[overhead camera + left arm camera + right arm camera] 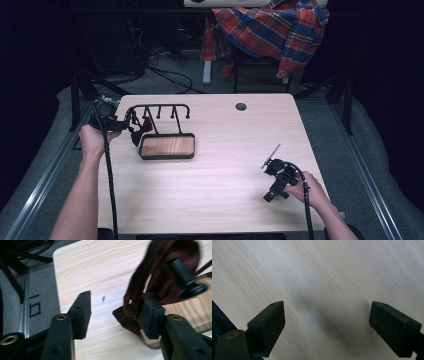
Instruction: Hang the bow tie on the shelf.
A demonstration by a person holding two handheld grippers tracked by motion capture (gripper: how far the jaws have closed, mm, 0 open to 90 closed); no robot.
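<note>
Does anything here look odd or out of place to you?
One thing: a dark red cloth hangs bunched and twisted over a peg of the black rack at the table's left side, trailing onto the wood. The left gripper is open beside it. Nothing looks spilled or broken.

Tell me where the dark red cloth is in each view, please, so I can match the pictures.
High view: the cloth hangs on the left end of the rack, beside the left gripper.
Left gripper view: upper right, draped over a black peg, its lower part touching the right jaw; jaws open.
Right gripper view: not in it.
Shared landmark: the light wooden table.
</note>
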